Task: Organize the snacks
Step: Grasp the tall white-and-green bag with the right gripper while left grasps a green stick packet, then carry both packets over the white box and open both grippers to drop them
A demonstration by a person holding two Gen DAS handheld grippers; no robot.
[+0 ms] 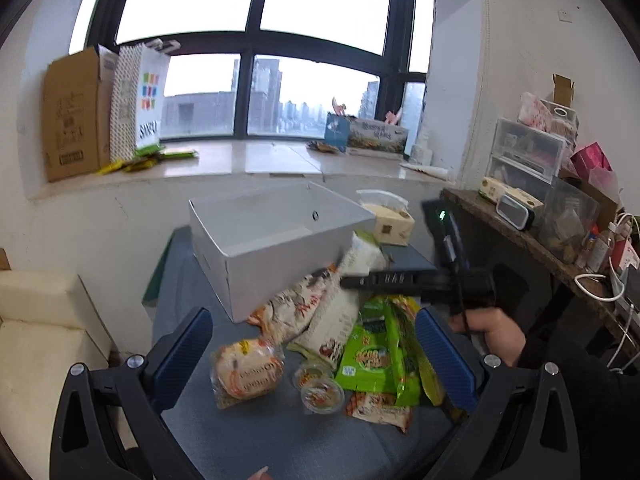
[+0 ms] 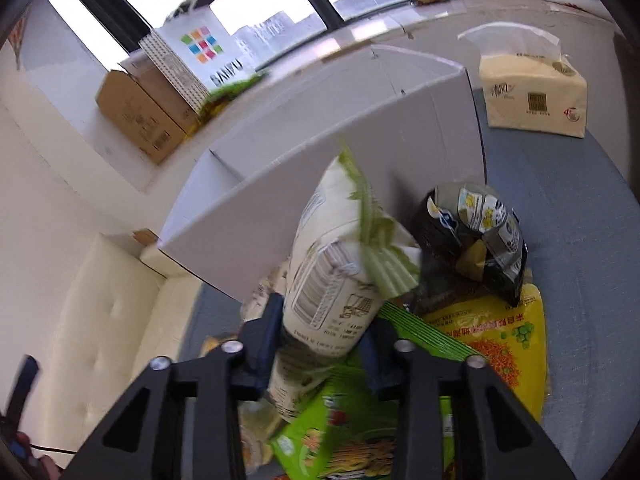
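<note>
Snacks [image 1: 320, 344] heaped below left gripper [image 1: 316, 356], fingers apart, nothing between | right gripper [image 2: 320, 344] clamped on 1 white bag [image 2: 332, 280] | box [image 1: 260, 248] beyond fingertips looks empty | sorting barely begun

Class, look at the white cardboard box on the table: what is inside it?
From the left wrist view, the white box shows only bare inner walls and part of its floor; no snacks are visible inside. Its near wall hides the front of the floor, so that strip cannot be checked.

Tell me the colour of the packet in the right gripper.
Cream packet with a green crimped end, clearest in the right wrist view.
</note>
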